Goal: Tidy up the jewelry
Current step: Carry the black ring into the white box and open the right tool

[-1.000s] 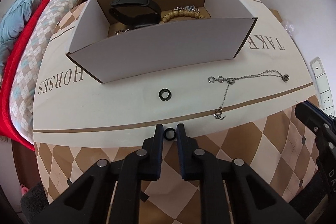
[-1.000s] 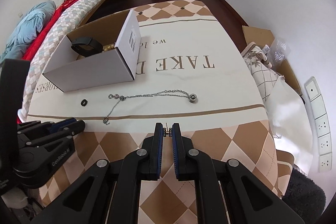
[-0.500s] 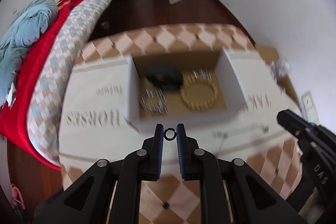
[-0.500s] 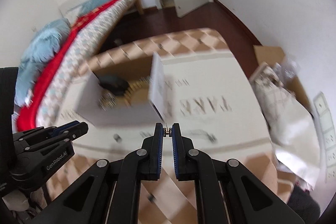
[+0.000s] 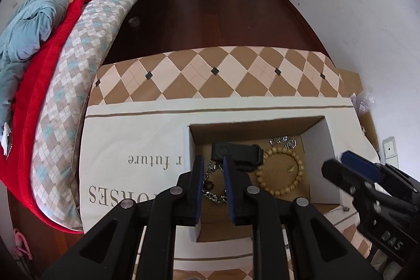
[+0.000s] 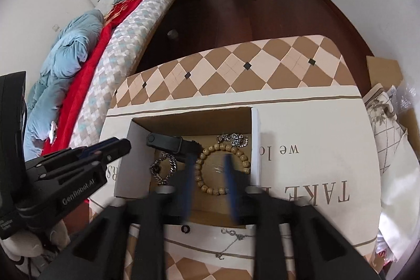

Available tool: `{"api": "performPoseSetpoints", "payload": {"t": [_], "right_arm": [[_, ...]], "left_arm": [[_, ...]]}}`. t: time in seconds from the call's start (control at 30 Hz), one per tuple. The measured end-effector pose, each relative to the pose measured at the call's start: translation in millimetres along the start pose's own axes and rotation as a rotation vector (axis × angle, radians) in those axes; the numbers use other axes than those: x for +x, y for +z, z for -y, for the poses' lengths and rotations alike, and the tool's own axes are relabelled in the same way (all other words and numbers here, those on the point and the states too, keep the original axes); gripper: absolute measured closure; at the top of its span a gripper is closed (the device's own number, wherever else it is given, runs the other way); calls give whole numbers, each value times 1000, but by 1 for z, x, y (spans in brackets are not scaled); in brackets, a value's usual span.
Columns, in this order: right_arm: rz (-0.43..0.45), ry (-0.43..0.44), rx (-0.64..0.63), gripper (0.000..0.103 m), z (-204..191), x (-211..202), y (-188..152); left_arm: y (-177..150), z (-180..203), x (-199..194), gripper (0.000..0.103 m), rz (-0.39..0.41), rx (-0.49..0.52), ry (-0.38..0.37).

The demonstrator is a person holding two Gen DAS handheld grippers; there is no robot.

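Note:
An open cardboard box (image 5: pixel 319 141) (image 6: pixel 255 138) holds a black band (image 5: pixel 237 152) (image 6: pixel 168 142), a silver chain bracelet (image 5: pixel 214 197) (image 6: pixel 164 167), a wooden bead bracelet (image 5: pixel 282 171) (image 6: pixel 223 167) and a sparkly piece (image 6: pixel 233 139). My left gripper (image 5: pixel 213 160) hangs open and empty over the box's left part, above the chain. My right gripper (image 6: pixel 208 158) hangs open, blurred, over the bead bracelet. A small gold piece (image 5: pixel 290 169) lies inside the bead ring. A black ring (image 6: pixel 185 228) and a silver necklace (image 6: pixel 231 236) lie on the cloth in front of the box.
The box stands on a table with a checked cloth (image 5: pixel 147 138) printed with words. A bed with red and blue covers (image 5: pixel 52 49) runs along the left. Bags and cardboard (image 6: pixel 386 106) lie on the floor at the right.
Both grippers rose and moved forward over the box, then opened. The black ring is gone from the left fingers and the small piece from the right fingers.

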State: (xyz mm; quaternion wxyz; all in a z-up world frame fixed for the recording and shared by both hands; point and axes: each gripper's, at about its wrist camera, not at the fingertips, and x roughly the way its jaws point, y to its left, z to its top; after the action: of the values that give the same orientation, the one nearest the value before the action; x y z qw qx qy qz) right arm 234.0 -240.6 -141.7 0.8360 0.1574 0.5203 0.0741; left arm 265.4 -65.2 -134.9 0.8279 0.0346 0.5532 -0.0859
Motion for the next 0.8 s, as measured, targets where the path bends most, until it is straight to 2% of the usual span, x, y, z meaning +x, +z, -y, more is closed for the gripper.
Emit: {"api": "performPoseSetpoints", "payload": {"t": [0.03,0.13,0.17,0.2,0.27,0.3,0.4,0.43,0.53,0.8], "right_arm": [[3,-1,4,47,2,-1,1],[9,-7,19,47,8,-6,0],[12,-10,25,47,11,-9,0],[19,-20,25,47,12,-12,-1],[39,-61,18,40,14,-20,-4],[44,-77,12,33,14,-22,-5],[48,-196,-36,6,7,-27,-10],[47,-248,-60,0,3,-27,-13],[42,-348,-96,0,-4,-27,-20],[51,-382,-112,0,-14,-36,-33]], "left_arm": [[1,-2,-1,84,7,-10,-1],[0,-7,-9,56,48,-22,26],[-1,-9,-12,38,65,-29,36],[-2,-11,-15,24,86,-35,45],[-4,-16,-20,17,110,-46,67],[-6,-18,-22,12,113,-51,76],[-13,-22,-23,3,112,-52,114],[-16,-23,-23,2,113,-53,126],[-27,-23,-24,1,119,-46,155],[-51,-26,-41,1,141,-44,184]]}}
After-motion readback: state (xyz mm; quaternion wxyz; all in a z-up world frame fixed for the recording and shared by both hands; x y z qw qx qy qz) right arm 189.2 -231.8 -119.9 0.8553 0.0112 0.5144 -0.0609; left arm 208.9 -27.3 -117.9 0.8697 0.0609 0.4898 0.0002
